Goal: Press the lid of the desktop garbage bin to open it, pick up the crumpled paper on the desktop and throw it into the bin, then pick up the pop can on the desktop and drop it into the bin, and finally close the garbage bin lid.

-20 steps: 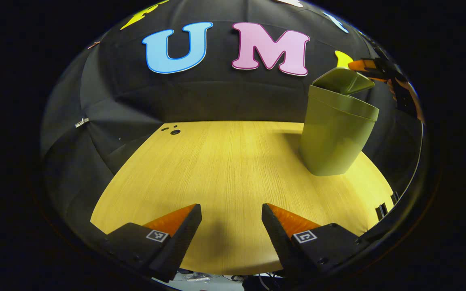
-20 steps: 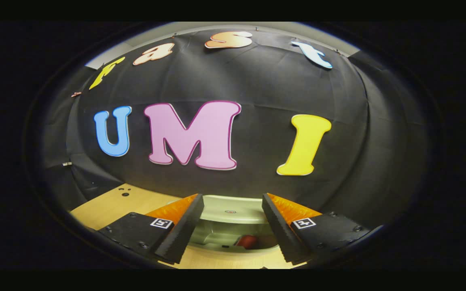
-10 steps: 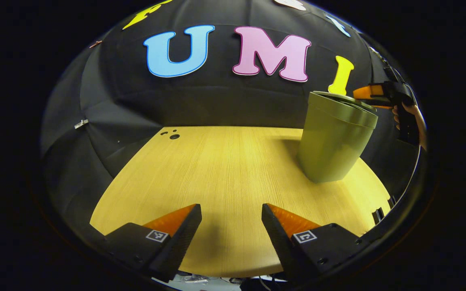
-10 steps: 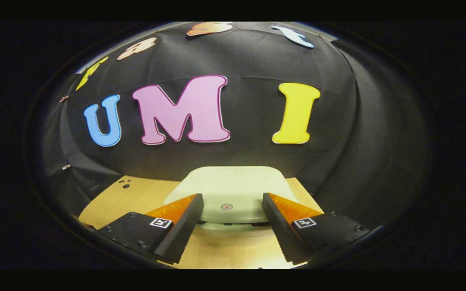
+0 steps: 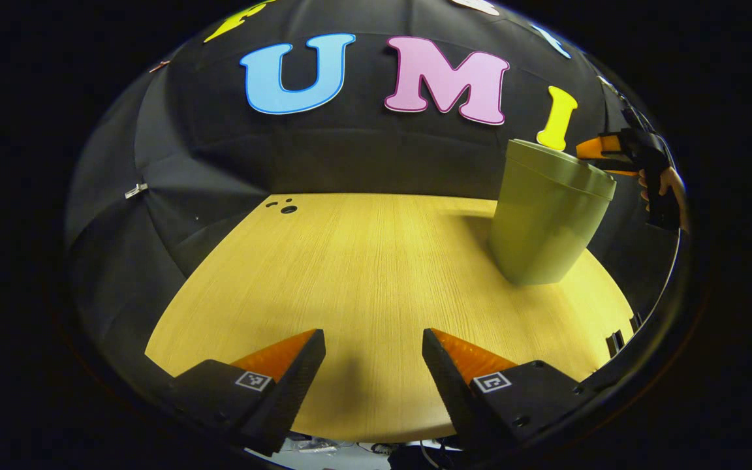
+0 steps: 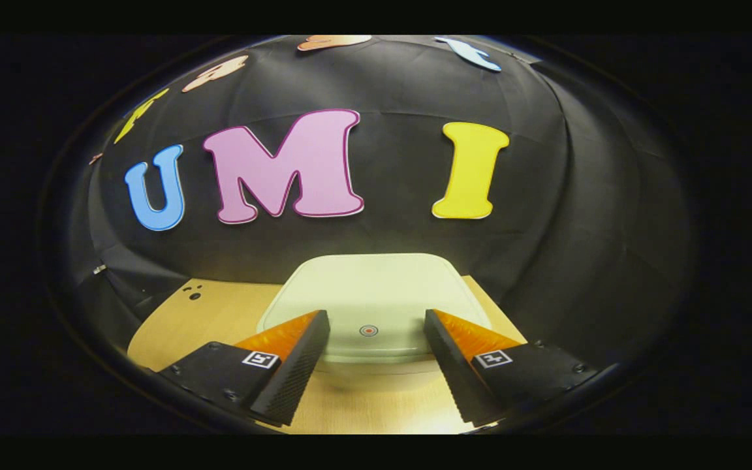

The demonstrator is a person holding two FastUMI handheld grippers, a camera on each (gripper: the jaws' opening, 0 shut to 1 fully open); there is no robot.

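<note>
The green desktop bin (image 5: 549,222) stands far right on the wooden table (image 5: 363,274), its lid (image 6: 369,294) flat just beyond the wide-spread, empty right gripper (image 6: 376,339), while the equally wide, empty left gripper (image 5: 373,356) hangs well apart.

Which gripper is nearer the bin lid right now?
Right. The right gripper hovers open just above the near edge of the shut bin lid. The left gripper is open too, low over the table, well off from the bin.

Garbage bin (image 5: 546,222): olive green body; lid (image 6: 376,300) pale green with red target mark. Desktop (image 5: 363,274): light yellow wood grain.
</note>
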